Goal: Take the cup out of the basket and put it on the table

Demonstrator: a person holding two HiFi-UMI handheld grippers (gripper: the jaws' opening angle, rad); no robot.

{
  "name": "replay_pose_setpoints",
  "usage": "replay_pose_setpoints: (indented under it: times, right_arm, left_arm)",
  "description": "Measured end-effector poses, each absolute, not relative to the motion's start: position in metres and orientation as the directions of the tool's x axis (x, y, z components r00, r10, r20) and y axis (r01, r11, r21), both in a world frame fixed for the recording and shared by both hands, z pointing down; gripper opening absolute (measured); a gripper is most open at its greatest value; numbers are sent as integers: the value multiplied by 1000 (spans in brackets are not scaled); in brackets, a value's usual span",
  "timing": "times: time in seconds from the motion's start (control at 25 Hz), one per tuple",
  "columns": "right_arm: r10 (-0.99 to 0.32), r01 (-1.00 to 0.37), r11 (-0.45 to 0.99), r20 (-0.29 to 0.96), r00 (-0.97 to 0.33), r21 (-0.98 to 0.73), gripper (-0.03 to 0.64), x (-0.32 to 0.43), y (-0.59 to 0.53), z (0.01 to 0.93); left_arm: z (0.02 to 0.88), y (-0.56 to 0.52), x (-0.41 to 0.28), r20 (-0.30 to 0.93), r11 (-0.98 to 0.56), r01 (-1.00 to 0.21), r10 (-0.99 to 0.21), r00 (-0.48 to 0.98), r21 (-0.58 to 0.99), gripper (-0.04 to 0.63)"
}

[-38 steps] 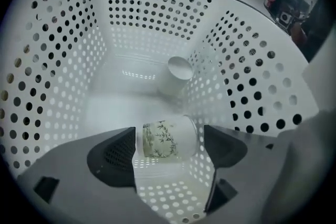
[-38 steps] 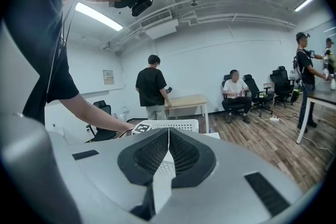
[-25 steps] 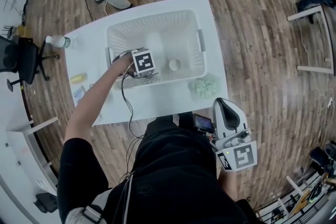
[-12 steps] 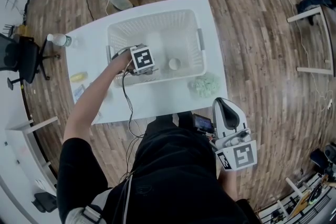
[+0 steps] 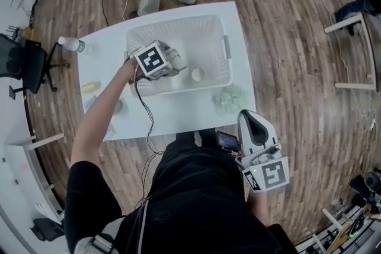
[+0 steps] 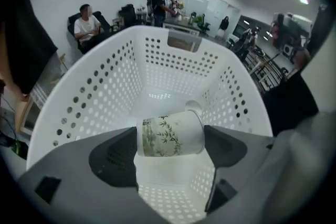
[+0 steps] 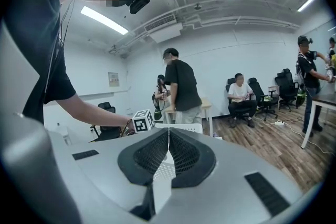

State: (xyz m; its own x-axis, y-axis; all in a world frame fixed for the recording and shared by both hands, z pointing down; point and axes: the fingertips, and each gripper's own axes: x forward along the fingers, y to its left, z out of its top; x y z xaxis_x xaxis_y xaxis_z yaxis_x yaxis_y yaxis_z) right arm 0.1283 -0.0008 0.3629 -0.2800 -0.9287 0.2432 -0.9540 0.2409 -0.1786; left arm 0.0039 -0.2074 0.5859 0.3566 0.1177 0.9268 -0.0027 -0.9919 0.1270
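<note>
Cup [image 5: 177,55] in the head view is caught in the left hand-held gripper [image 5: 169,63], within the walls of the white perforated plastic basket [image 5: 225,44] standing on the white desk [image 5: 178,119]. A small round white thing [image 5: 197,74] lies on the basket floor nearby. The right hand-held gripper [image 5: 252,123] hangs by the person's body, off the desk.

In the left gripper view, the left hand-held gripper [image 6: 170,148] is clenched on the cup [image 6: 170,135]. The cup lies crosswise, its narrow base toward one jaw and its rolled rim toward the other, above the basket [image 6: 105,86] floor. It looks like thin paper with a green leaf print, so it is probably light and easily crushed. This end-to-end hold likely spares the soft wall, but the smooth paper could slip, so gentle pressure suits it.

In the right gripper view, the right hand-held gripper [image 7: 168,136] is closed, its dark textured pads meeting on nothing.
</note>
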Motion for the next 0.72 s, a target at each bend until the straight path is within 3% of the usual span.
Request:
replay_pose_setpoints:
  times: [0.24, 0.48, 0.72]
  right_arm:
    - [-920, -941, 296, 219, -326, -162, 25, 114, -2, 355]
    - [-910, -928, 346, 194, -368, -137, 25, 94, -4, 349]
    - [-895, -911, 402, 169, -412, -93, 25, 79, -10, 339]
  left_arm:
    - [503, -197, 27, 778, -969, -99, 120, 617, 228, 399]
    - [421, -175, 30, 509, -903, -134, 104, 854, 409, 399]
    - [367, -148, 13, 238, -798, -125, 24, 971, 590, 399]
